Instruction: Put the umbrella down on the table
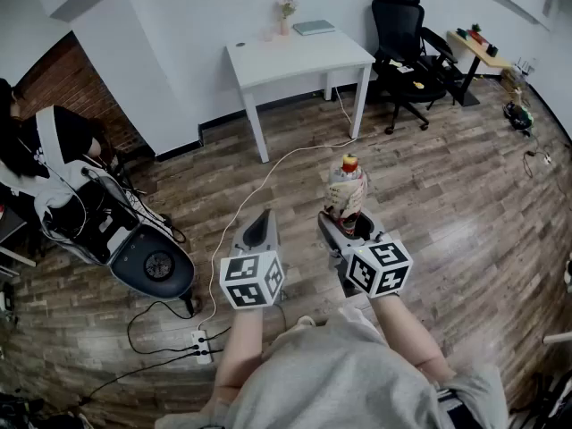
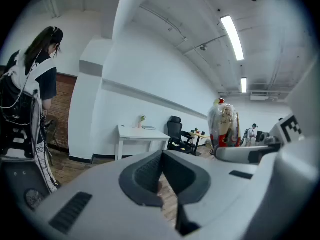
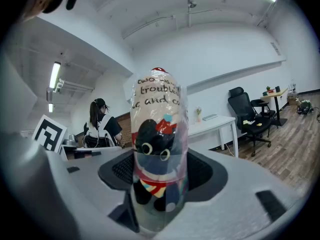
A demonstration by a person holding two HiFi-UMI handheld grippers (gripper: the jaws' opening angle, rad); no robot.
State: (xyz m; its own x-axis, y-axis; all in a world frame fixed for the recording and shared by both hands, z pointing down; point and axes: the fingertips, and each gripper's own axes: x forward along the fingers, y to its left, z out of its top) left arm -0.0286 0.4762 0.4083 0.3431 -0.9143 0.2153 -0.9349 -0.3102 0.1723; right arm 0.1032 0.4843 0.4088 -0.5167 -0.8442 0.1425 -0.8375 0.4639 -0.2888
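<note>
Far off to the left of your left gripper (image 1: 260,224), a person (image 1: 36,141) sits by the brick wall with a dark round-fronted machine (image 1: 152,262) on the floor beside them. A power strip (image 1: 203,345) lies on the wooden floor (image 1: 447,195) below and just left of that gripper.

Your left gripper carries nothing. In the left gripper view its dark pads (image 2: 145,176) stand together at the tips, with only floor showing past them. Its marker cube (image 1: 252,280) sits close to your wrist.

Just to its right, your right gripper (image 1: 347,226) grips the umbrella (image 1: 345,190). The umbrella is folded inside a clear sleeve printed with a black cat. It stands upright between the jaws, its red tip on top. In the right gripper view both pads (image 3: 120,171) press against the sides of its lower half, and the rest rises above them.

The white table (image 1: 299,56) stands well ahead of both grippers, across the floor, so the umbrella is held in the air, well apart from it. A small vase (image 1: 285,14) and a flat book (image 1: 314,27) rest at the table's far edge. A black office chair (image 1: 404,43) stands ahead and to the right of your right gripper.
</note>
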